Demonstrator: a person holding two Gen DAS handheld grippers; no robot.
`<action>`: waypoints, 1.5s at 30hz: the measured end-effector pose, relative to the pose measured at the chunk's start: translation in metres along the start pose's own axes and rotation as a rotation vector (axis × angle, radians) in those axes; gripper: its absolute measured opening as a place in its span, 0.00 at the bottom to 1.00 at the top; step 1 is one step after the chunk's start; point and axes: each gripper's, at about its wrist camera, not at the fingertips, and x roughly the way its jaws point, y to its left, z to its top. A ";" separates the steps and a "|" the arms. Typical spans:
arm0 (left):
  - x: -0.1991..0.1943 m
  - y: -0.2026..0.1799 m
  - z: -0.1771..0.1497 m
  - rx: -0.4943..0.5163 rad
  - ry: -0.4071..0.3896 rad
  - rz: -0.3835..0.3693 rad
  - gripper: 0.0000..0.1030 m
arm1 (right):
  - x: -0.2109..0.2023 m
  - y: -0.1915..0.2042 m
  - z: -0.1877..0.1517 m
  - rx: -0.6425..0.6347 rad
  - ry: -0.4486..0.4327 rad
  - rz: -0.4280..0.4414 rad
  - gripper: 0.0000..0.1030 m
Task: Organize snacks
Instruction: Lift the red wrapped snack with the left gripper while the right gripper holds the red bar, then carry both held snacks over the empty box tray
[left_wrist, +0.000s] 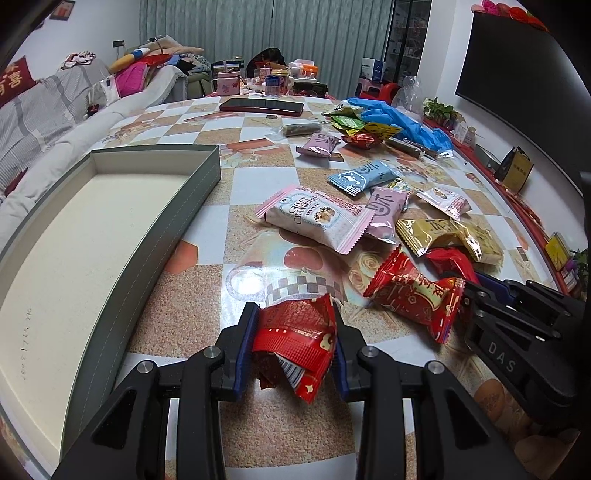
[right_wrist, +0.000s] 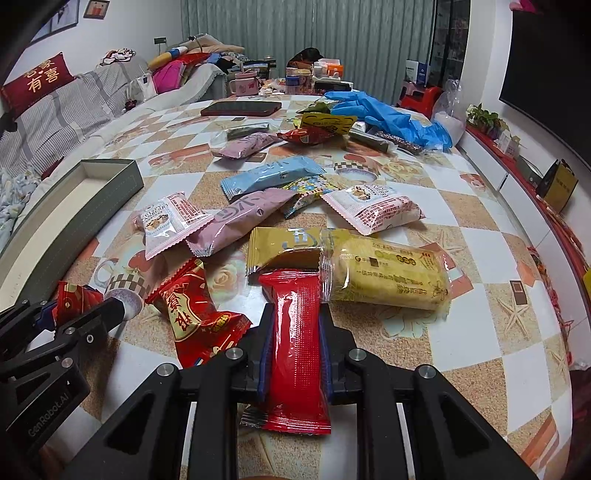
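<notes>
Tray (left_wrist: 199, 173) w/ bare liner; left tool (left_wrist: 294, 338) clamps red snack (left_wrist: 295, 332), right tool (right_wrist: 295, 332) clamps red bar (right_wrist: 297, 347).

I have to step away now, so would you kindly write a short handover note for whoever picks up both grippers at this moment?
Left gripper: shut on a crumpled red foil snack packet, held just above the table beside the tray.
Right gripper: shut on a long plain red snack bar wrapper, at the near edge of the pile.
Grey rectangular tray with cream lining: to the left, nothing in the part that shows.
Done: two packets gripped; none placed yet.
Left: put both in the tray, then the rest scattered on the checkered tablecloth, such as the pink cranberry packet, blue packet and yellow cake roll.
</notes>
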 end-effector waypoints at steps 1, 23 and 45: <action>-0.001 0.000 0.000 0.000 0.000 0.001 0.37 | 0.000 0.000 0.000 0.000 0.000 0.000 0.21; -0.006 -0.010 -0.007 0.060 0.107 0.056 0.37 | -0.010 -0.007 -0.004 0.026 0.103 0.050 0.21; -0.069 0.136 0.043 -0.089 0.049 0.050 0.37 | -0.054 0.082 0.029 0.065 0.069 0.394 0.21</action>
